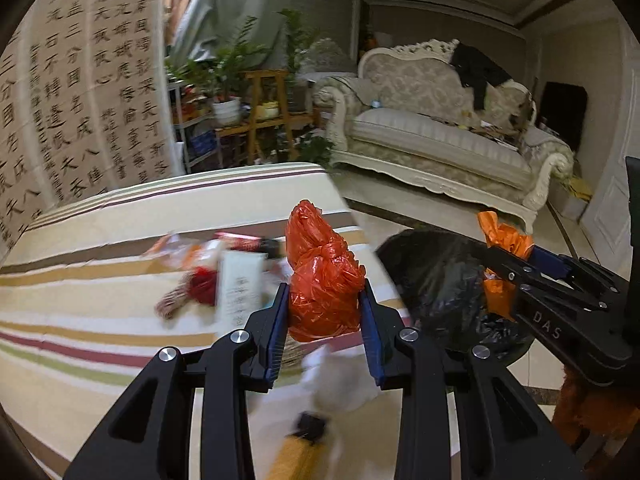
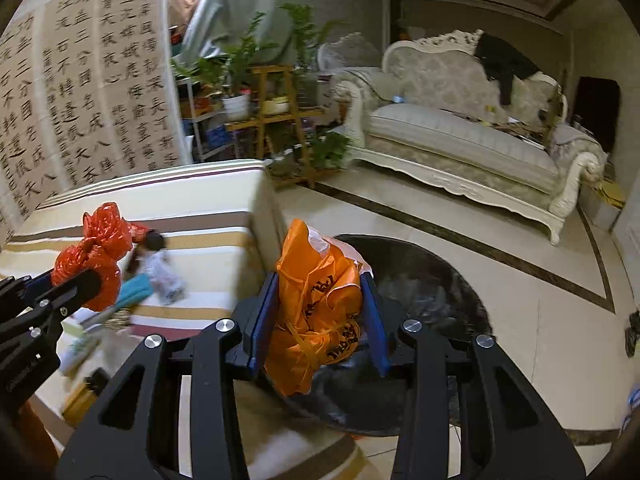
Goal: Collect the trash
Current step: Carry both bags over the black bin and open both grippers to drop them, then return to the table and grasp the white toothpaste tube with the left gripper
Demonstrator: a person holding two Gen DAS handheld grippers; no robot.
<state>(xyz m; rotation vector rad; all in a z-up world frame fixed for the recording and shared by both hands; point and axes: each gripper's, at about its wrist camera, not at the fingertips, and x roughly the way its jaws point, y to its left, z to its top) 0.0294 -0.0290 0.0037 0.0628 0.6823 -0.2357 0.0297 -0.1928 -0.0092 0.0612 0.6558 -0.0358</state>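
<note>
The right gripper clamps a crumpled orange plastic bag between its blue fingers, above the near rim of a black-lined trash bin on the tiled floor. At the left edge the left gripper grips a knotted red bag over the striped surface, where blurred litter lies near its front edge.

left claw and right claw both tilt downward, jaws partly apart, each gripping.
</note>
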